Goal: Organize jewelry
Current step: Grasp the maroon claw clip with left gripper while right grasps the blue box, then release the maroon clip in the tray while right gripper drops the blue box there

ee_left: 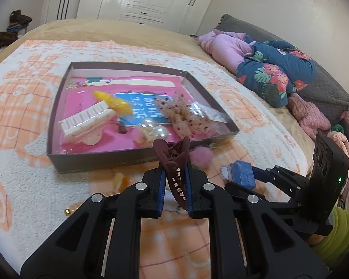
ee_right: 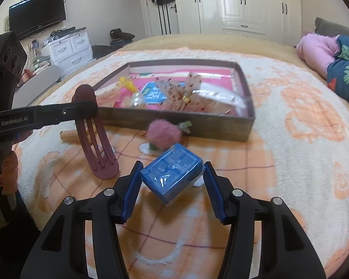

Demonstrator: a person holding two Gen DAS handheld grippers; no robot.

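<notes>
My left gripper (ee_left: 174,169) is shut on a maroon claw hair clip (ee_left: 173,155), which stands upright between the blue pads just in front of the tray's near wall. The right wrist view shows the clip (ee_right: 97,148) hanging from the left gripper (ee_right: 88,110) above the blanket. Between the pads of my right gripper (ee_right: 172,164), a small blue box (ee_right: 172,174) is held tilted, clear of the blanket. The dark tray (ee_left: 100,160) with a pink floor holds a white clip (ee_left: 86,125), a yellow clip (ee_left: 116,103) and a speckled bow (ee_left: 186,116).
A pink pom-pom (ee_right: 164,134) lies on the blanket against the tray's (ee_right: 197,125) front wall. An orange piece (ee_left: 121,179) and a small gold bit (ee_left: 67,211) lie on the orange-and-white blanket. Pillows and folded clothes (ee_left: 267,69) sit to the right.
</notes>
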